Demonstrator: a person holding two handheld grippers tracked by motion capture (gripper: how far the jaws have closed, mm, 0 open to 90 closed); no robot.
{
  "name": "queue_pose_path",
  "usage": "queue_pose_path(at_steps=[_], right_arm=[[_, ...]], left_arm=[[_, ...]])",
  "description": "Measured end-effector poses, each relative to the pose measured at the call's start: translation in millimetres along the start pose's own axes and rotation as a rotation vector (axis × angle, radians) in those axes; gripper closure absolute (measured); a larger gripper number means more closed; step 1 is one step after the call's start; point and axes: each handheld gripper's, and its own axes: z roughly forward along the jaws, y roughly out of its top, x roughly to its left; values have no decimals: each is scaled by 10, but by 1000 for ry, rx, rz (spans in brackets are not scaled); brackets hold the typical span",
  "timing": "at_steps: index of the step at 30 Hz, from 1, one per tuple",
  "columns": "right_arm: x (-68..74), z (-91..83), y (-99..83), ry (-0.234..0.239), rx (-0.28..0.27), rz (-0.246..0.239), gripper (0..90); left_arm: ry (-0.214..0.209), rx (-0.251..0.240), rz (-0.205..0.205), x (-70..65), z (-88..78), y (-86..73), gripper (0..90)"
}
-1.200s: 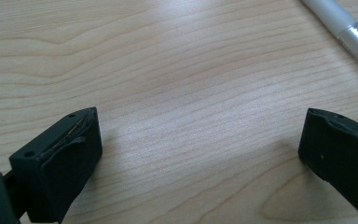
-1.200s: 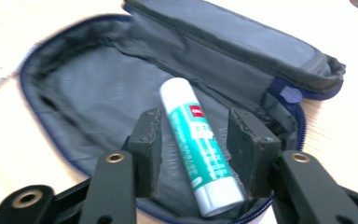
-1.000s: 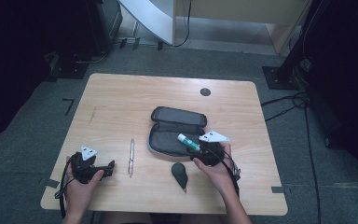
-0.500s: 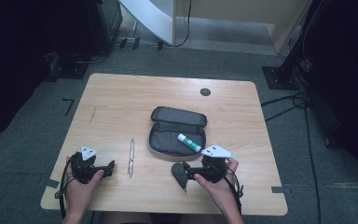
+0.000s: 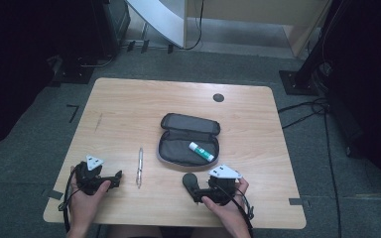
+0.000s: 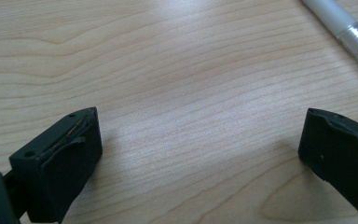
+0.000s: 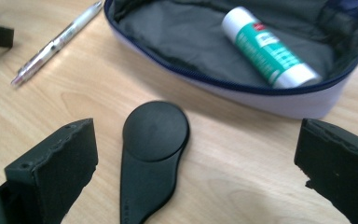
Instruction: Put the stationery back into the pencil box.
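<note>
Jaws of the right gripper (image 7: 196, 172), just opened wide, flank a black paddle-shaped tool (image 7: 151, 154) untouched on the table (image 5: 129, 114); the left gripper (image 6: 200, 158) gapes empty.

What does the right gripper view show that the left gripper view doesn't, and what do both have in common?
The right gripper view alone has the open pencil case, the glue stick lying inside it, and the flat black paddle-shaped piece on the table between that gripper's wide-open jaws. The left gripper view adds nothing of its own: just bare wood between its open jaws. Both share the wooden table and the pen.
</note>
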Motion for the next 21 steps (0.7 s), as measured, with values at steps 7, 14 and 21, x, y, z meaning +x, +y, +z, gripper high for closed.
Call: queue_pose_path(at_steps=[7,14,21], right_arm=[[90,77,-70,4,14,-17,32],[151,206,-80,-8,26,-23,117],[184,361,-95,-7,54,-33,153]], left_arm=[[0,0,0,0,0,0,0],[0,0,0,0,0,0,0],[0,0,0,1,0,0,0]])
